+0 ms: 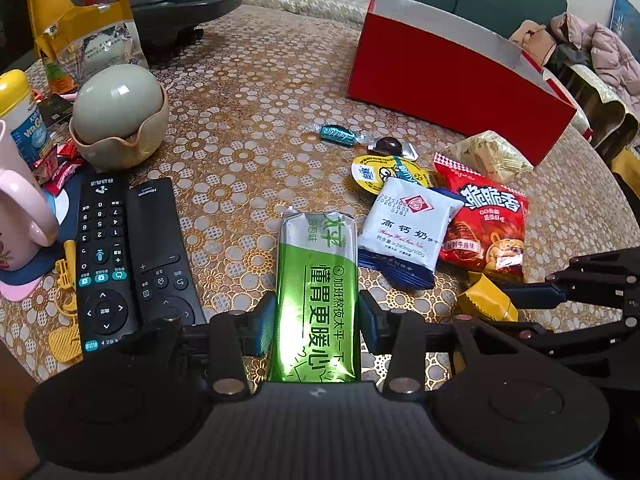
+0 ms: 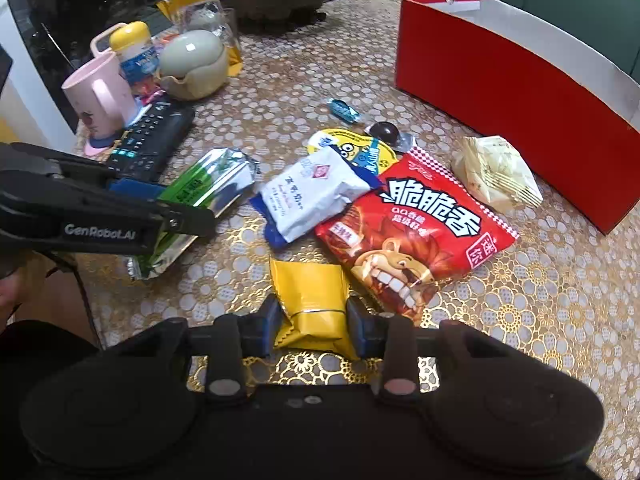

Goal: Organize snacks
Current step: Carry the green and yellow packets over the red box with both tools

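Observation:
My left gripper (image 1: 318,322) is shut on a long green and silver snack pack (image 1: 316,280), also seen from the side (image 2: 200,192) in the right wrist view. My right gripper (image 2: 314,320) is shut on a small yellow packet (image 2: 310,296) that lies on the table, seen too at the right (image 1: 486,300) of the left wrist view. Beyond lie a white and blue biscuit pack (image 2: 316,192), a red crisp bag (image 2: 416,232), a cream wrapped cake (image 2: 498,174), a yellow jelly cup (image 2: 352,148), a teal candy (image 2: 342,110) and a dark chocolate (image 2: 386,132).
An open red box (image 2: 520,92) stands at the back right. On the left are two remote controls (image 1: 128,256), a pink mug (image 2: 98,96), a grey egg-shaped pot in a bowl (image 1: 118,116), a yellow-capped tub (image 2: 134,50) and a yellow bag (image 1: 86,32). The tablecloth (image 1: 248,92) has a gold flower pattern.

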The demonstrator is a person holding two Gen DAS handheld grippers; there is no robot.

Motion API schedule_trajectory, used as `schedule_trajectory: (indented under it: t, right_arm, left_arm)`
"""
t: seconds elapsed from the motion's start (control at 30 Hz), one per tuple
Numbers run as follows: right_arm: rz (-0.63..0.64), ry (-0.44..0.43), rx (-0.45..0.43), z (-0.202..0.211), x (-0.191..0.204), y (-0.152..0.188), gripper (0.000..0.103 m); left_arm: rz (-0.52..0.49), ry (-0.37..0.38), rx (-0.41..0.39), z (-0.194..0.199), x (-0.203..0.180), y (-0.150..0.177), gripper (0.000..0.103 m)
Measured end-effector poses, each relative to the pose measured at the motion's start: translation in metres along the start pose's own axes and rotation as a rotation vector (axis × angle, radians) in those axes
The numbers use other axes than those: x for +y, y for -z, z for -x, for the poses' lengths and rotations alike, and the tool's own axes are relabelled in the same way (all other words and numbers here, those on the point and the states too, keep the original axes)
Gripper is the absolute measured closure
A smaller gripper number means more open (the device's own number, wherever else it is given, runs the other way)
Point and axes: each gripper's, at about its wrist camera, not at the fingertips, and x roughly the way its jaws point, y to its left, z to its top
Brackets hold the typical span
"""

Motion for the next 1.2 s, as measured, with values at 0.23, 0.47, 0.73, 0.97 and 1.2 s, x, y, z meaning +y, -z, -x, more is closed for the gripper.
schedule_trajectory:
  t: [0.23, 0.47, 0.73, 0.97, 1.2]
  right_arm:
    - [-0.011, -0.017, -0.066, 0.03, -0.004, -0.003, 0.069]
    - [-0.045, 0.002, -0.164, 0.07, -0.028, -0.015, 0.069]
    - [-0.069, 0.066, -0.267, 0.106, -0.071, -0.04, 0.069]
    - [-0.091, 0.13, -0.33, 0.116, -0.12, -0.07, 0.069]
    - [-0.12, 0.177, -0.331, 0.103, -0.168, -0.091, 0.069]
  left_arm:
    - [-0.005, 0.01, -0.038, 0.023, -0.012, -0.006, 0.061]
    - [-0.059, 0.006, -0.107, 0.05, -0.038, -0.034, 0.061]
    - [-0.143, 0.005, -0.186, 0.06, -0.083, -0.089, 0.061]
    - [-0.207, -0.011, -0.215, 0.045, -0.121, -0.143, 0.061]
    - [-0.25, -0.034, -0.205, 0.011, -0.152, -0.19, 0.061]
